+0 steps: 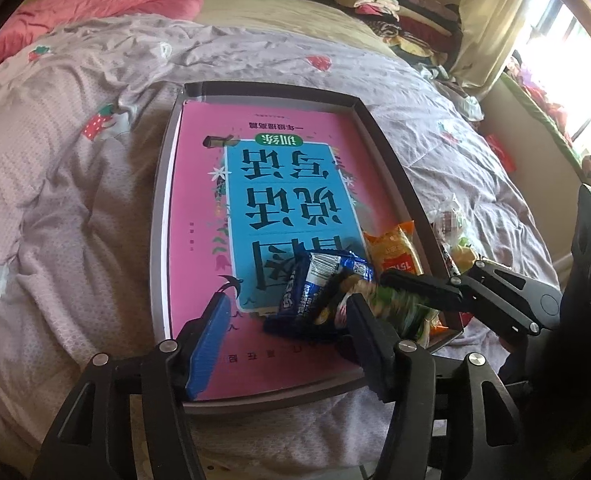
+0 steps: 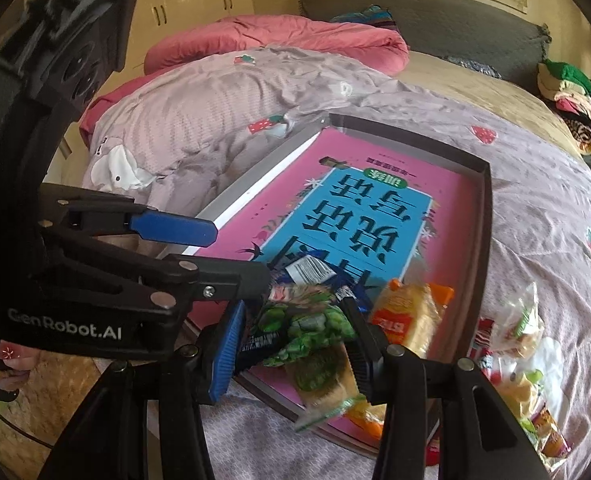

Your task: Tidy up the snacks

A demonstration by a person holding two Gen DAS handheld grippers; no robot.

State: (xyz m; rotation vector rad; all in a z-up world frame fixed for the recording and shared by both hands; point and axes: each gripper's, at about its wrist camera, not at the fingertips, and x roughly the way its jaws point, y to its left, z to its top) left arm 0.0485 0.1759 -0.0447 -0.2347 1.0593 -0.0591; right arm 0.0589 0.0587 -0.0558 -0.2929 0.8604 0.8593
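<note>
A grey tray (image 1: 158, 208) (image 2: 484, 240) lies on the bed with a pink and blue book (image 1: 287, 184) (image 2: 359, 216) flat inside it. At its near corner a blue biscuit packet (image 1: 315, 280) (image 2: 309, 270) rests on the book between the spread fingers of my left gripper (image 1: 287, 300) (image 2: 241, 254); neither pad presses on it. My right gripper (image 2: 293, 312) (image 1: 399, 292) is shut on a green snack packet (image 2: 315, 324) (image 1: 391, 304), held over the same corner. An orange packet (image 1: 395, 248) (image 2: 411, 316) lies in the tray beside them.
Several loose snack packets (image 1: 451, 232) (image 2: 523, 344) lie on the strawberry-print quilt (image 1: 75, 184) right of the tray. A pink duvet (image 1: 107, 4) is bunched at the head of the bed. Folded clothes (image 1: 399, 12) are piled at the far right.
</note>
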